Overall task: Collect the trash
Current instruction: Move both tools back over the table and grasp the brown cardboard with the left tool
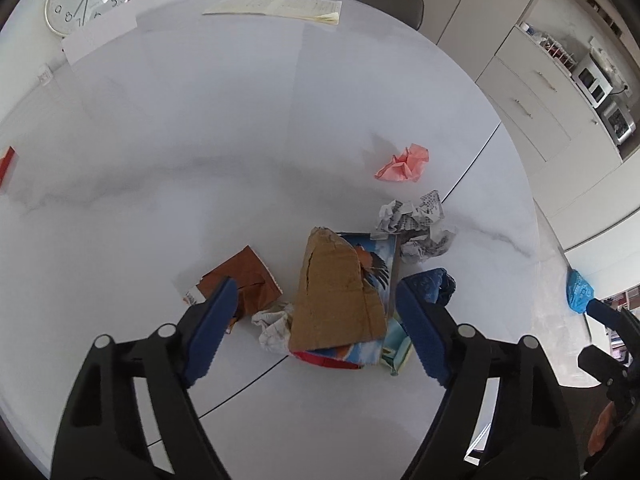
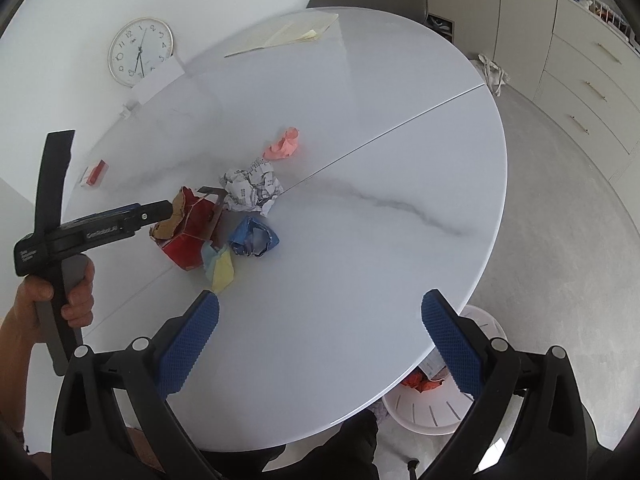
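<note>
1. The torn cardboard piece (image 1: 334, 292) lies on top of a small heap of trash on the near half of the white table (image 1: 200, 152). Its long axis runs near to far, with the narrow torn tip at the far end and the broad edge nearest the camera.
2. Under it sits a flattened printed box (image 1: 380, 268), red on its side in the right wrist view (image 2: 186, 246). A brown wrapper (image 1: 248, 276) lies just left of it, a white crumpled scrap (image 1: 274, 328) at its near left corner, and a blue crumpled wrapper (image 1: 434, 284) to its right.
3. The left gripper (image 1: 316, 328) hangs over this heap with its fingers spread wide, one on each side of the cardboard and across its short width. The pictures do not show either finger touching the cardboard.
4. The right gripper (image 2: 320, 344) is also spread apart and empty. It hovers over bare table near the right edge, well apart from the heap, so the left one is plainly nearer.
5. Farther out lie a crumpled newspaper ball (image 1: 416, 228) and, beyond it, a pink paper ball (image 1: 404, 164).
6. A white bin (image 2: 432, 404) with some trash inside stands on the floor below the near right edge of the table, a likely place for the load.
</note>
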`<state>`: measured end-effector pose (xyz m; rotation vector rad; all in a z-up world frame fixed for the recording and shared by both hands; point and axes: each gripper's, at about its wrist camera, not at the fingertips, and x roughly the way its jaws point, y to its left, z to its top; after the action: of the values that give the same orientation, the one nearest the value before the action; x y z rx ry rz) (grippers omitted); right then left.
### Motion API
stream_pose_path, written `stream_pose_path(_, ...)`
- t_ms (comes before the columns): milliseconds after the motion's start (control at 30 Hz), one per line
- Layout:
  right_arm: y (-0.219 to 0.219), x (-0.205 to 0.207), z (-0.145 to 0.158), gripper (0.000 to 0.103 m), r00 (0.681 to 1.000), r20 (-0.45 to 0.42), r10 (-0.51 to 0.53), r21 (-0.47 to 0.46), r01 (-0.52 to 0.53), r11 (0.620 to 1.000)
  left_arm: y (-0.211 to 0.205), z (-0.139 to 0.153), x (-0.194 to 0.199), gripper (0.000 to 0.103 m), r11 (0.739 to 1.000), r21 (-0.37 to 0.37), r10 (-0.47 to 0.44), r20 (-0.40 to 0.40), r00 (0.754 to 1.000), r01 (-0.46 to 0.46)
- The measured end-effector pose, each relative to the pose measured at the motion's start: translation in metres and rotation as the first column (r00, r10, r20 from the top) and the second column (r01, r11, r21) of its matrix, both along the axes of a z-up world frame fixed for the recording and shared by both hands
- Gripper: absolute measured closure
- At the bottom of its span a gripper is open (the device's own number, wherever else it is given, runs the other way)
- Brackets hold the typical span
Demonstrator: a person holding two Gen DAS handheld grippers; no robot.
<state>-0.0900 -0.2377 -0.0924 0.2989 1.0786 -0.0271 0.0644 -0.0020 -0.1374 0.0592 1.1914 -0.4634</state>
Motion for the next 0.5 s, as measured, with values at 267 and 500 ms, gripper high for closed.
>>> stream_pose_path(267, 0.001, 0.000, -0.005, 0.002, 0.999, -0.036, -0.031, -0.002, 0.031, 1.000, -0.016, -0.027, 0.002, 0.036, 0.996, -0.037, -0.088, -0.044, 0.995, 0.086)
stream_pose_path(500, 0.003, 0.000, -0.006, 0.002, 0.999, -0.044, -0.017, -0.018, 0.017, 1.000, -0.022, -0.026, -0.002, 0.051, 0.992, -0.068, -0.107, -0.032, 0.994, 0.105)
